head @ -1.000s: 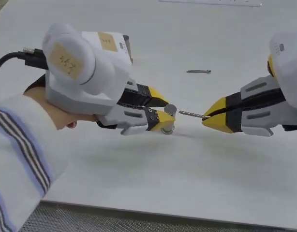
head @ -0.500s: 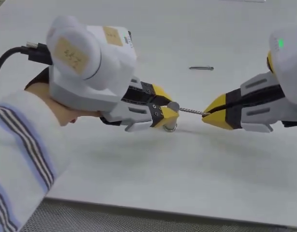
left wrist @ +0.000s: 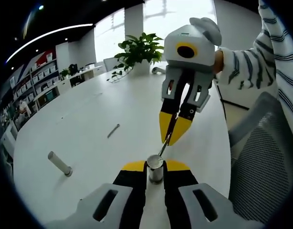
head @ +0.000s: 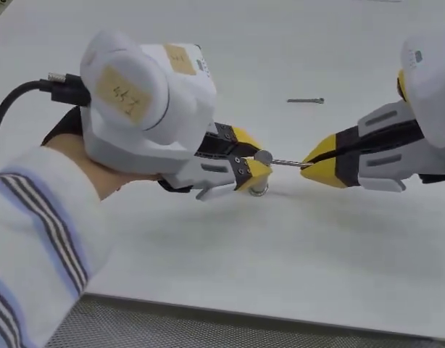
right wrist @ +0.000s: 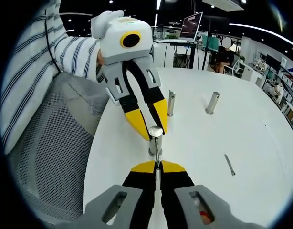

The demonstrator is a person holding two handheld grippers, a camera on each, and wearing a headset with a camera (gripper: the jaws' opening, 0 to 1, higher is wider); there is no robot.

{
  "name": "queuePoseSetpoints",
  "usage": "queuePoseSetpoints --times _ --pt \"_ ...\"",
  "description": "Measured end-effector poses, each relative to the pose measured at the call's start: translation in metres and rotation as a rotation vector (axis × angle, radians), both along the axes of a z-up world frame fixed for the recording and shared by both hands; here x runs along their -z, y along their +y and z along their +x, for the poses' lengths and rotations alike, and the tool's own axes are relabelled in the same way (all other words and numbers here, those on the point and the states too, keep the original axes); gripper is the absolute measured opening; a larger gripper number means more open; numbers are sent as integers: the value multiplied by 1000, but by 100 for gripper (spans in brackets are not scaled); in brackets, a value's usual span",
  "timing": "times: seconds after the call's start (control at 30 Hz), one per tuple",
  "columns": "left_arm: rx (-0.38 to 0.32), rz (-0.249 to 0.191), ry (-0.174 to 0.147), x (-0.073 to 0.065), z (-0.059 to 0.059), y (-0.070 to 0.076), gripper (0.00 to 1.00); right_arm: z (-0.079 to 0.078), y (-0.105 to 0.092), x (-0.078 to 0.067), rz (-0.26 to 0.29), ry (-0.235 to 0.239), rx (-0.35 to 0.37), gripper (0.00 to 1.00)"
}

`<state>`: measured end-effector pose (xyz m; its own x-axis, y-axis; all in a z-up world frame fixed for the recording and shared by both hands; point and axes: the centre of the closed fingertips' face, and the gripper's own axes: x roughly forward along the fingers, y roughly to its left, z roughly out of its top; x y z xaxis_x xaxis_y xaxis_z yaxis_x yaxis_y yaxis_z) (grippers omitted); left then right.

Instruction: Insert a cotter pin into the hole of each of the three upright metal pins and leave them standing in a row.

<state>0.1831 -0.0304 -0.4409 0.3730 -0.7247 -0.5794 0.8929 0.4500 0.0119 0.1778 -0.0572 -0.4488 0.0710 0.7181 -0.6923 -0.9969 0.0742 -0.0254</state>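
My left gripper (head: 256, 162) is shut on an upright metal pin (head: 259, 176) that stands on the white table (head: 230, 254). From the right, my right gripper (head: 308, 166) is shut on a thin cotter pin (head: 286, 162), held level. The cotter pin's tip touches the metal pin just under its round head; whether it has entered the hole is unclear. In the left gripper view the metal pin (left wrist: 155, 172) sits between the jaws and the cotter pin (left wrist: 163, 147) slants down to it. In the right gripper view the cotter pin (right wrist: 156, 151) points straight at the metal pin (right wrist: 155, 141).
Two more metal pins (right wrist: 171, 103) (right wrist: 212, 103) stand farther back on the table, one of them also in the left gripper view (left wrist: 59, 163). A spare cotter pin (head: 305, 101) lies flat behind the grippers. The table's front edge (head: 208, 308) is close to me, with a mesh chair below.
The two grippers have closed the gap between them. The cotter pin's tip, short of the metal pin a second ago, now reaches it under the head.
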Motion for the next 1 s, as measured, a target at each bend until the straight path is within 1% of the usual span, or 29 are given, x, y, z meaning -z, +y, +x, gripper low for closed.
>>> queuePoseSetpoints --times 0.03,0.07,0.13,0.2,0.27,0.33,0.5,0.67,1.0 --pt "-5 -5 3 0 1 0 9 0 2 0 1 1 1 0" --pt "-15 -12 15 0 1 -1 9 0 3 2 -6 -2 -2 0" --pt "-13 -11 9 0 1 -1 9 1 7 4 -4 -4 -7 0" --pt "-15 -9 12 0 1 -1 9 1 10 5 -1 -4 -8 0" --pt "-18 -11 15 0 2 -1 9 0 14 0 4 -13 -18 0" --pt "-19 -12 16 0 2 -2 9 -1 16 -1 6 -13 -17 0" --pt "-35 -20 27 1 3 -2 9 0 20 -3 7 -18 -19 0" --pt "-37 -21 31 1 2 -2 9 -4 21 -6 8 -20 -23 0" --pt "-30 -13 21 2 1 -3 9 -3 23 -3 14 -28 -31 0"
